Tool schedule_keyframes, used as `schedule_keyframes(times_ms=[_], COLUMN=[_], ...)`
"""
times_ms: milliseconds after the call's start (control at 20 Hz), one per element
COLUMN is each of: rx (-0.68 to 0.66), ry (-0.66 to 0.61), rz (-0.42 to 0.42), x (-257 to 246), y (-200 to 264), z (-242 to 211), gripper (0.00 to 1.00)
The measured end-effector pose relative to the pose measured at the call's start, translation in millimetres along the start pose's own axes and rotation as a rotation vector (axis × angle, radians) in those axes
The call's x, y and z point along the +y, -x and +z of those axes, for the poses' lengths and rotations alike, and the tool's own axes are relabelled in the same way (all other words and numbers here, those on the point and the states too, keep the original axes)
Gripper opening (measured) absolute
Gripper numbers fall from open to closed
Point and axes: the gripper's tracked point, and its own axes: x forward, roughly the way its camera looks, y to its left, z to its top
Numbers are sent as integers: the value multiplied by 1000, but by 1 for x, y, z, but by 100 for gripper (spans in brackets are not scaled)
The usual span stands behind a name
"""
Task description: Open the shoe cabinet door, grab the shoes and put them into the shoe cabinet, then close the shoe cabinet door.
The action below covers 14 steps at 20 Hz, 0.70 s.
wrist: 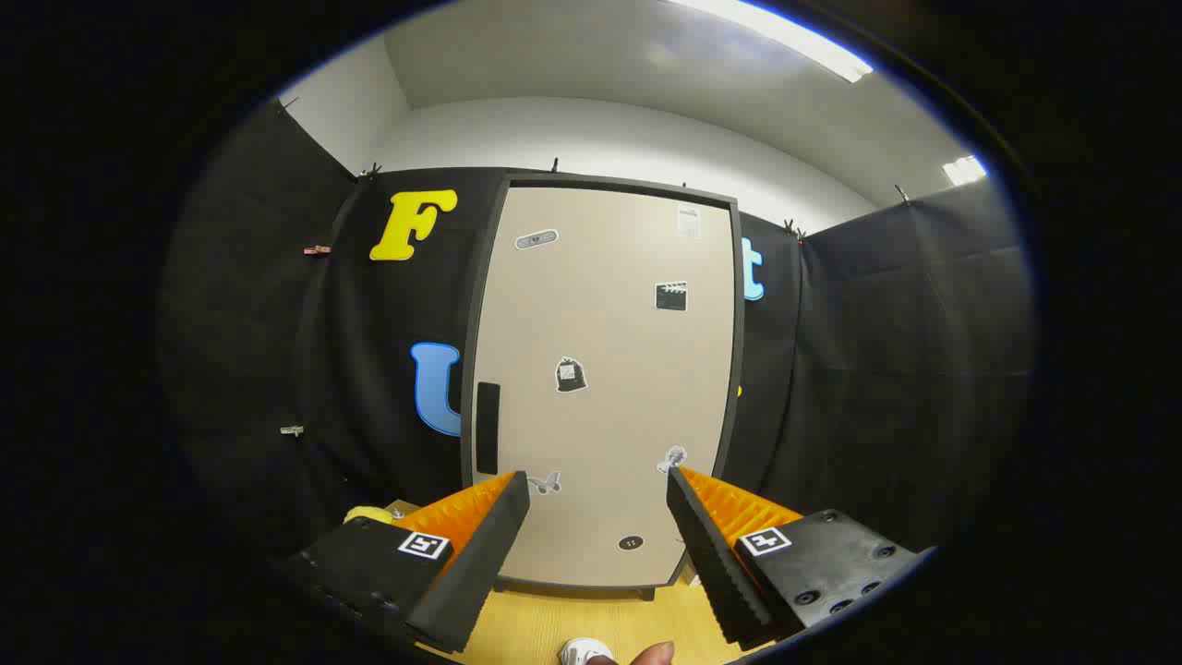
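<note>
Cabinet door point(605, 388) shut, standing upright beyond the claw point(598, 489), dotted with small stickers. Dark handle point(487, 428) set vertically near the door's left edge, just above the left finger. Claw spread wide, gripping nothing. White shoe point(584, 652) glimpsed on the wooden floor point(545, 619) below, between the fingers. Probably a light, stiff panel swinging on right-side hinges; best hooked or pinched at that handle.

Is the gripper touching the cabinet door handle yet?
Apart. In the gripper view the open gripper holds nothing, and the dark handle on the closed cabinet door stands beyond the fingers.
</note>
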Motion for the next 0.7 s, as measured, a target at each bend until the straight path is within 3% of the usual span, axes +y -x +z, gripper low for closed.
schedule_keyframes(times_ms=[700], rx=[-1], ry=[-21], rz=[-3], x=[0], y=[4], z=[4], gripper=[98])
